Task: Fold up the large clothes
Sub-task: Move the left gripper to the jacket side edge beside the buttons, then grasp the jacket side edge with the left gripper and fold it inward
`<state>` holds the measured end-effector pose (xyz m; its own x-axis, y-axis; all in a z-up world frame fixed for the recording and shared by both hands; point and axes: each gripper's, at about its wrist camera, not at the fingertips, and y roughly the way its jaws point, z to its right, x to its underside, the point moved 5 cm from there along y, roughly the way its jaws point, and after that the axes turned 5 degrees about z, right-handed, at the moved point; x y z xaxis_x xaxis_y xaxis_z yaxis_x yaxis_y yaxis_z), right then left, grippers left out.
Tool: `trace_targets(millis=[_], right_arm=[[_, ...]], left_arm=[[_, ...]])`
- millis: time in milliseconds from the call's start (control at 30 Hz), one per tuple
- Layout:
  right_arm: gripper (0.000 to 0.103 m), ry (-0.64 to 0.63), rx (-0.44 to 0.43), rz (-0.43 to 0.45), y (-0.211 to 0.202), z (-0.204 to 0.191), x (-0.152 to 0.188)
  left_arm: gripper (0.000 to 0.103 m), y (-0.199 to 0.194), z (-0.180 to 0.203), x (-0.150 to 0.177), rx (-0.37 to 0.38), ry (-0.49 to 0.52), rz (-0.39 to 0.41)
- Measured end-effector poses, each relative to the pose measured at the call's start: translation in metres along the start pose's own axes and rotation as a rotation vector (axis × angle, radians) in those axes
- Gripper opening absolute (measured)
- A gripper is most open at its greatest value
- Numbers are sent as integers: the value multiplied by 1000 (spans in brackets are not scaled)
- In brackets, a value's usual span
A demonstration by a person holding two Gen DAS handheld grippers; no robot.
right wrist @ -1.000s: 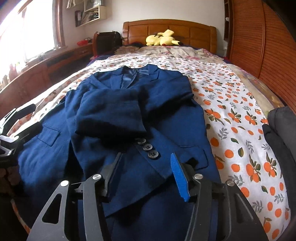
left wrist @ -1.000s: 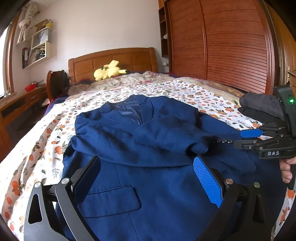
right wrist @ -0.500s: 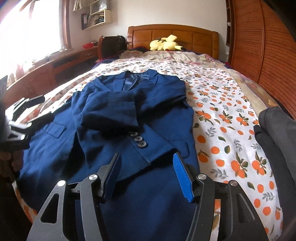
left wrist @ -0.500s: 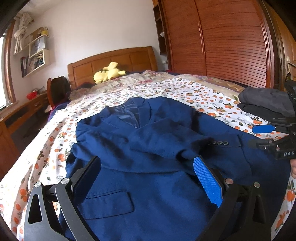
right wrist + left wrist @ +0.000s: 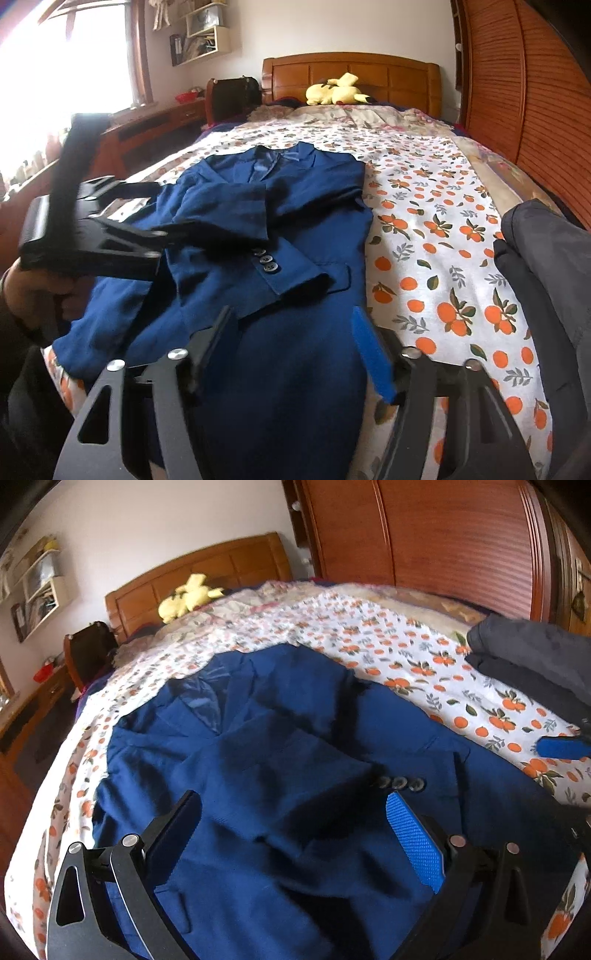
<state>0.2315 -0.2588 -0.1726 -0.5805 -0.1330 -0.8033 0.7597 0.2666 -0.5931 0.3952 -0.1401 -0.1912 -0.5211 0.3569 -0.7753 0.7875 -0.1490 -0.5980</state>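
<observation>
A navy blue suit jacket (image 5: 280,760) lies face up on the bed, collar toward the headboard, both sleeves folded across its chest. A cuff with three buttons (image 5: 265,260) lies on top. My left gripper (image 5: 291,823) is open and empty, hovering over the jacket's lower left part. My right gripper (image 5: 291,343) is open and empty, just above the jacket's hem. In the right wrist view the jacket (image 5: 295,229) fills the middle and the left gripper's body (image 5: 85,236) hangs at the left, above the jacket's edge.
The bed has a white sheet with an orange print (image 5: 436,236). A pile of dark grey clothes (image 5: 546,266) lies at the right edge. A yellow plush toy (image 5: 334,94) rests by the wooden headboard (image 5: 351,75). A wooden wardrobe (image 5: 443,535) stands to the right.
Both grippers have pulled back toward the foot of the bed and risen, still open. The left gripper has tilted and swung right. The jacket has not moved.
</observation>
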Motion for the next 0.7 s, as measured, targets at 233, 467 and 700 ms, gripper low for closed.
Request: trace_targets(millis=[233, 467, 700], right_arm=[[65, 5, -8, -15, -4, 12, 7], [65, 9, -19, 3, -11, 16, 8], [65, -11, -21, 9, -12, 12, 7]], left_arm=[[101, 40, 16, -5, 4, 9, -116], [79, 63, 28, -7, -3, 44, -180], [35, 70, 31, -1, -32, 115, -221]])
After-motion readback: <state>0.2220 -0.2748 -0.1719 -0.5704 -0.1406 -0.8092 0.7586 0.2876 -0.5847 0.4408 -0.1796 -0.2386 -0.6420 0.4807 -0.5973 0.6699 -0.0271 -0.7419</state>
